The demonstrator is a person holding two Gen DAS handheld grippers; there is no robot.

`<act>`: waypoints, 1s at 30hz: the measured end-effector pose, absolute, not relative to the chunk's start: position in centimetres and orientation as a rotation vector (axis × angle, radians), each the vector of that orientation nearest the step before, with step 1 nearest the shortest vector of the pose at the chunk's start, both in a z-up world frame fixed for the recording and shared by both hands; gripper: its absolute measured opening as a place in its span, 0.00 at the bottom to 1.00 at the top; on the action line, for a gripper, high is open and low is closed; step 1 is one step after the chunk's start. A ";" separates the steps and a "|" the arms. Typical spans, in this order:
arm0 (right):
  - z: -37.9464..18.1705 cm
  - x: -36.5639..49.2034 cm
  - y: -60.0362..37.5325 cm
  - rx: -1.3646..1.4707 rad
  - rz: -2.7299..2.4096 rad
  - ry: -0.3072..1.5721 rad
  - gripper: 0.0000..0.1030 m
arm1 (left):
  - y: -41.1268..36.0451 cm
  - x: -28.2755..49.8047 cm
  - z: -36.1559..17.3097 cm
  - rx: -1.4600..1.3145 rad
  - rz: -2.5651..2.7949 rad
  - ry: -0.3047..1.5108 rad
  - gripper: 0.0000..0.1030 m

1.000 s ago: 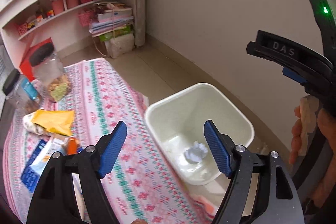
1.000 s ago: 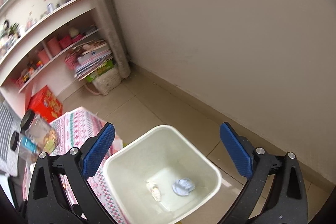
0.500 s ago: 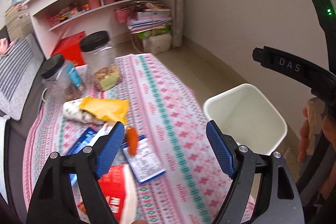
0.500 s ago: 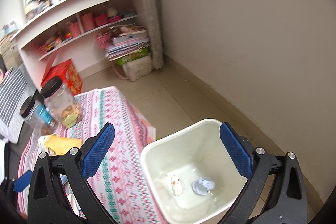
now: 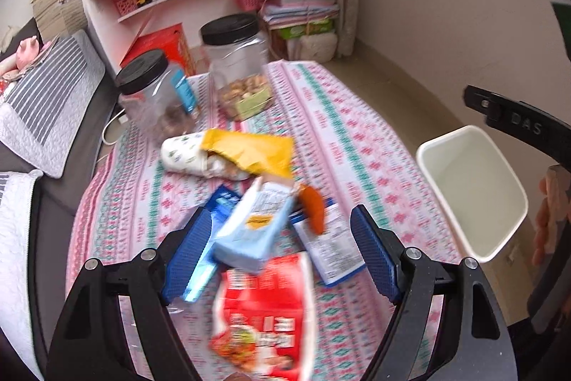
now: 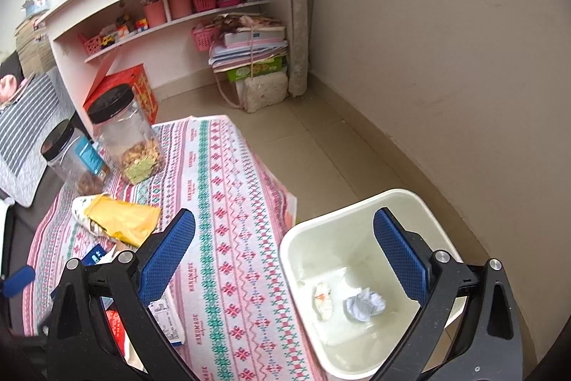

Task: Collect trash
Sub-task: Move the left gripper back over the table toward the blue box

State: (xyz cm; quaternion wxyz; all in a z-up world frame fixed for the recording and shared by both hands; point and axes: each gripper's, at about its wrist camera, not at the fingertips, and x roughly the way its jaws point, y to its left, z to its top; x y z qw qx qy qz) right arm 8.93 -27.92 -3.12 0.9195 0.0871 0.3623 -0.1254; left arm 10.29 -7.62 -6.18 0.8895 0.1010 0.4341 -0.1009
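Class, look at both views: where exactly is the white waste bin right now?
The white waste bin stands on the floor against the patterned tablecloth's right edge, near the wall. In the right wrist view it lies under the open right claw.

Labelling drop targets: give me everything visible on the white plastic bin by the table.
The white plastic bin is squarish with rounded corners and a rolled rim, glossy, open-topped with no lid. It stands upright on the tiled floor, close beside the edge of the patterned tablecloth; contact cannot be told. At its bottom lie a crumpled pale blue-white paper wad and a small whitish scrap. Otherwise it looks nearly empty.
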 end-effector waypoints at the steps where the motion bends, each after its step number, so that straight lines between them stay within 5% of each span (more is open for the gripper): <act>1: -3.3 9.1 -27.6 0.179 -0.250 0.749 0.93 | -6.6 10.9 -6.1 0.211 -0.197 0.919 0.76; 14: -4.4 12.0 -22.3 0.111 -0.090 0.836 0.93 | 3.8 16.6 -11.3 0.114 -0.149 1.247 0.76; 30: -5.6 13.7 -19.8 0.052 -0.038 0.894 0.93 | 0.0 17.6 -16.7 0.398 -0.201 1.327 0.77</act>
